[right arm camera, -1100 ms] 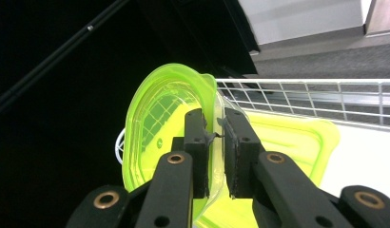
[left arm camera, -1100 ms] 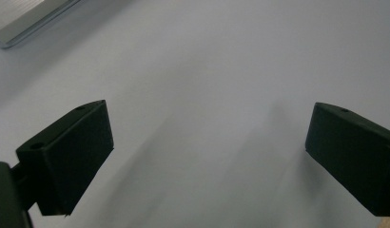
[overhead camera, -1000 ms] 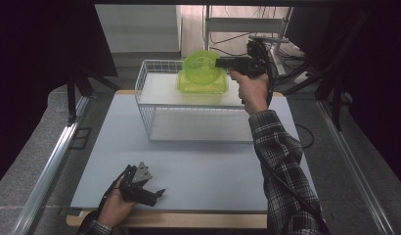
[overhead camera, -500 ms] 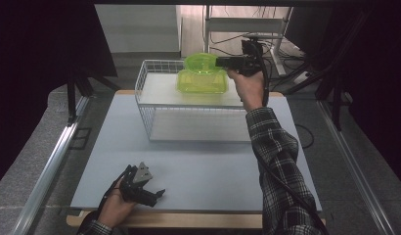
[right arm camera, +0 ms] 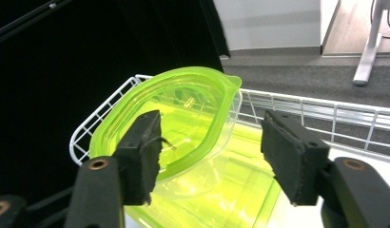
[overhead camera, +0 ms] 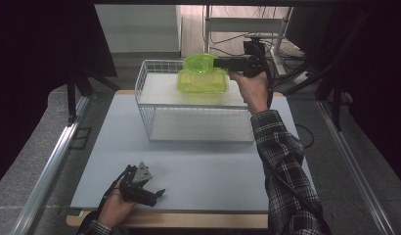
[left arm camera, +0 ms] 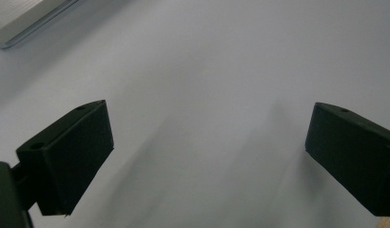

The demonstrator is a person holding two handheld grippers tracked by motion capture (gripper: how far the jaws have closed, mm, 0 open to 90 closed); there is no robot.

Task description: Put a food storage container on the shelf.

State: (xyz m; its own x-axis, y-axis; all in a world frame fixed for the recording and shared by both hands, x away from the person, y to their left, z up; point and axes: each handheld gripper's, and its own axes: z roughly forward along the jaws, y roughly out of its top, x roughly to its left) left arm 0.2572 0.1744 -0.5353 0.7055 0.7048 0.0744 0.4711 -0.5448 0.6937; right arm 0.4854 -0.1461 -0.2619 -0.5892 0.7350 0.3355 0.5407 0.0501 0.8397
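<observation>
In the high view, a white wire basket (overhead camera: pixel 193 105) stands on the pale desk (overhead camera: pixel 198 166) toward the upper middle of the frame, and a translucent green container (overhead camera: pixel 201 78) sits on the basket's upper level near its back rim. The right claw (overhead camera: pixel 223 62) is held level at the upper right of the frame, pointing toward the left at the container's top, with the person's hand (overhead camera: pixel 250 88) and plaid sleeve (overhead camera: pixel 281 161) running down the right side below it. In the right gripper view, the container (right arm camera: pixel 183 123) takes up the middle and lower left of the frame, its rim with a small spout tilted toward the camera, and a second green piece (right arm camera: pixel 231 199) of the same plastic lies beneath it. The right claw (right arm camera: pixel 209 152) has just been opening: its 2 black jaws stand apart, the left one over the inside of the container and the right one outside the rim, so the rim passes between them, and the right pad is clear of the plastic. Whether the left pad brushes the inside wall cannot be told. The basket's white wires (right arm camera: pixel 326 114) run behind, across the upper right of that frame. At the lower left of the high view, the left claw (overhead camera: pixel 157 193) lies low on the desk in the person's other hand (overhead camera: pixel 115 205), well apart from the basket. In the left gripper view, the left claw (left arm camera: pixel 207 142) stands wide apart over the bare desk (left arm camera: pixel 207 71) with nothing between its 2 jaws.
</observation>
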